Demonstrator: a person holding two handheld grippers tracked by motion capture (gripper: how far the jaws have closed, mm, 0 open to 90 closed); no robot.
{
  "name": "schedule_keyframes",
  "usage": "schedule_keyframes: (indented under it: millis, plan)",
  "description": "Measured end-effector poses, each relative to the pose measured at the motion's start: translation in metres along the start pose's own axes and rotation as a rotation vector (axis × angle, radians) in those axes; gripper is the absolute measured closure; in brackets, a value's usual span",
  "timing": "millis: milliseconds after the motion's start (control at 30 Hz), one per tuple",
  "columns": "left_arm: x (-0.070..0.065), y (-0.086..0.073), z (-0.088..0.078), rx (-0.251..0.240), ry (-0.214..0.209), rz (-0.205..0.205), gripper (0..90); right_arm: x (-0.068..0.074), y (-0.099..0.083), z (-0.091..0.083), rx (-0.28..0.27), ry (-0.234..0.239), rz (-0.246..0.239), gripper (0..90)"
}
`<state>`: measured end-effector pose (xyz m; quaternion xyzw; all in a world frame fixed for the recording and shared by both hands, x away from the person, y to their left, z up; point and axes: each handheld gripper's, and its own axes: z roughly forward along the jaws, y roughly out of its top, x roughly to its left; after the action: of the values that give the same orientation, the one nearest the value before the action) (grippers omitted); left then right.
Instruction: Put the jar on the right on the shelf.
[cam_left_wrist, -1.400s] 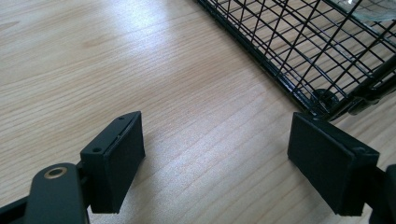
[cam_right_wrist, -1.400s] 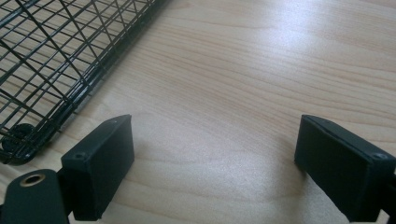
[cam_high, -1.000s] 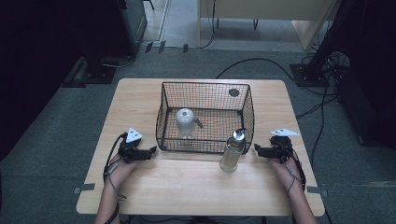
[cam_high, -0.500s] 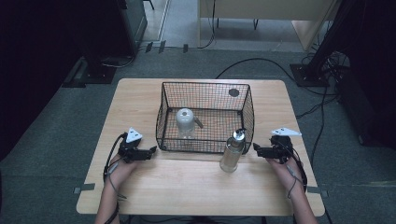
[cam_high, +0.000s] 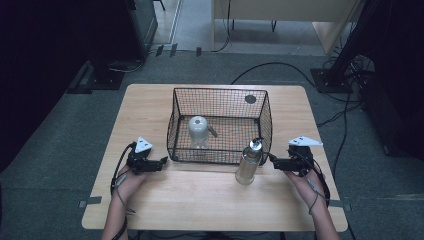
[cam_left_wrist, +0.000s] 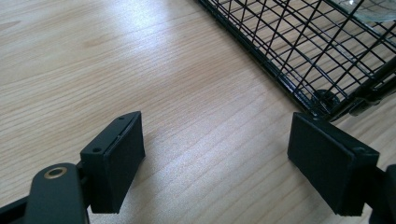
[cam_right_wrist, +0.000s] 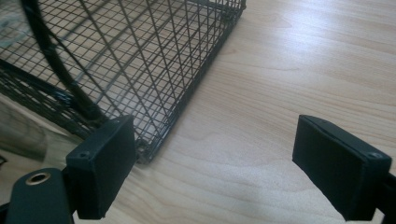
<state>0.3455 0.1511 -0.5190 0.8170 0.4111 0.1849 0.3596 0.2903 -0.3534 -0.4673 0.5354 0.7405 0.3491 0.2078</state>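
Left gripper (cam_high: 163, 162) low over the table (cam_high: 150, 105), jaws spread, empty, pointing right at the basket (cam_high: 220, 125); right gripper (cam_high: 271, 160) spread, just narrowing, empty, just beside the bottle (cam_high: 248, 162).

High view overhead; both claw views closely share the basket (cam_high: 220, 125).

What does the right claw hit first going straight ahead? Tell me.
Probably the near corner of the wire basket, just ahead of one jaw of the right claw. Bare table lies between the jaws. Depth is unclear.
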Motion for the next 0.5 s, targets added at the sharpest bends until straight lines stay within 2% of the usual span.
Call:
schedule_keyframes:
  millis: [133,267,500]
  plan:
    - [0.000,0.000,0.000,0.000,0.000,0.000,18.8,0.003,0.003,-0.007,0.001,-0.010,-0.014,13.9]
    - [0.000,0.000,0.000,0.000,0.000,0.000,18.8,0.004,0.006,-0.014,0.003,0.011,-0.002,13.9]
    - [0.000,0.000,0.000,0.000,0.000,0.000,18.8,0.015,0.012,-0.028,-0.011,0.036,-0.026,13.9]
